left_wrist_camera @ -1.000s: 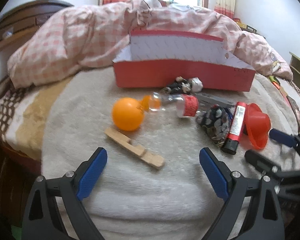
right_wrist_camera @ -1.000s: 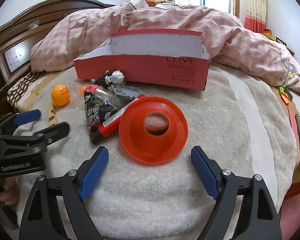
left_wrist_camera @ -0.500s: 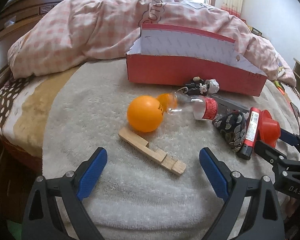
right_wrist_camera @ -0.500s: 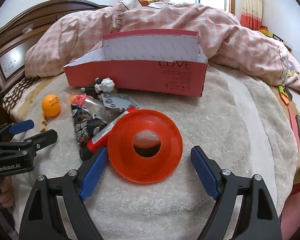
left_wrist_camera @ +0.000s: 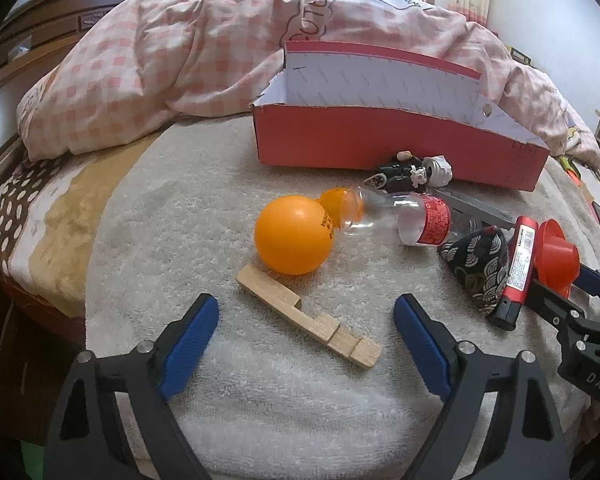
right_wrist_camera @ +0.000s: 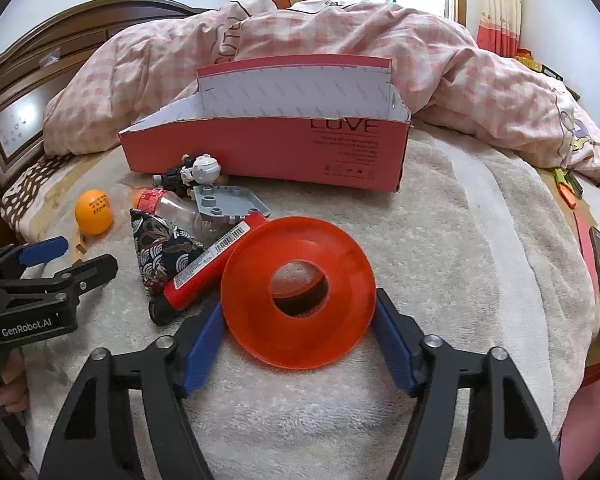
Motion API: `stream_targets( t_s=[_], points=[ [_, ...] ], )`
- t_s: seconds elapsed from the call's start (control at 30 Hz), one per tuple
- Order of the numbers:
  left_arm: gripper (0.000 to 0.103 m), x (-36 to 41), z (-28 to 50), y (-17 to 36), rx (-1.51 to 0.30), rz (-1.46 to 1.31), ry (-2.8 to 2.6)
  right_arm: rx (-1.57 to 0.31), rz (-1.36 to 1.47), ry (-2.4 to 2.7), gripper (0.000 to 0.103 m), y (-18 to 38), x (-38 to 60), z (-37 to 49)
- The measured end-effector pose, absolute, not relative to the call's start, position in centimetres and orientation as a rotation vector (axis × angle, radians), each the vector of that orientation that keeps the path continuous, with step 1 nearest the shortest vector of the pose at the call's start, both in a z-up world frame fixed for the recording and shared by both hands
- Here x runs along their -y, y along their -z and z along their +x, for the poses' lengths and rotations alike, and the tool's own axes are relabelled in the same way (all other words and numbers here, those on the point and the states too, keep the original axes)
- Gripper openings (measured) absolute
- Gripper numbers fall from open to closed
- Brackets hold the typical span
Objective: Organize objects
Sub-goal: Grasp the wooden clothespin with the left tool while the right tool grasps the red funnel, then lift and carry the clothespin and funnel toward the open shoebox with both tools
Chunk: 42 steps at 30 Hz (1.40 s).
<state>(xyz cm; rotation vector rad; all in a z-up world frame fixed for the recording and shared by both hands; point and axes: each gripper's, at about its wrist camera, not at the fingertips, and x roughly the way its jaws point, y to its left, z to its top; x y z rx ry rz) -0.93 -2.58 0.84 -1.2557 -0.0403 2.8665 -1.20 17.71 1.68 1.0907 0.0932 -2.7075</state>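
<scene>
1. Right gripper [right_wrist_camera: 298,328]: jaws have just been closing around the orange funnel [right_wrist_camera: 298,296]; both blue pads sit at its rim, and whether they press on it cannot be told.
2. Left gripper [left_wrist_camera: 306,338]: jaws have just narrowed a little and stand apart; the wooden block [left_wrist_camera: 306,320] lies between them, untouched, on the towel [left_wrist_camera: 180,220].
3. Orange ball [left_wrist_camera: 294,240] just beyond the block, touching it.
4. Red box [right_wrist_camera: 268,148] stands behind the clutter, open top.

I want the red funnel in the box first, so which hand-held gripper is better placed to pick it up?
The right hand-held gripper. Its jaws have been closing and already bracket the red funnel. The left hand-held gripper faces the wooden piece instead.
</scene>
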Motion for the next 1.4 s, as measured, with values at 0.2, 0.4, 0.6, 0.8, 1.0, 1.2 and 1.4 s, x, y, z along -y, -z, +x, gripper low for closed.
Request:
stream_targets(
  t_s=[0.2,0.4,0.6,0.8,1.0,1.2,1.4],
  points=[
    [0.062,2.7,-0.8,-1.2,0.026,-1.252,-2.866,-0.077,1.083,2.692,0.071,-1.9,-17.8,-0.9],
    [0.029,2.9,-0.4,-1.7,0.039,-1.255,-2.827,-0.077,1.072,2.678,0.071,-2.2,-17.9,-0.3],
    [0.012,2.7,0.0,-2.0,0.065,-1.265,-2.777,-0.046,1.072,2.675,0.071,-2.6,-18.2,0.1],
    [0.010,2.1,0.3,-2.3,0.063,-1.248,-2.746,-0.031,1.068,2.676,0.071,-2.9,-18.4,0.5],
    [0.010,1.9,0.0,-1.9,0.042,-1.274,-2.719,-0.019,1.065,2.671,0.071,-2.9,-18.4,0.6],
    [0.014,1.7,-0.4,-1.8,0.000,-1.266,-2.713,-0.024,1.063,2.668,0.071,-3.0,-18.3,0.3],
    [0.017,1.4,-0.9,-1.8,-0.027,-1.258,-2.717,-0.015,1.070,2.669,0.071,-3.1,-18.4,0.1]
  ],
)
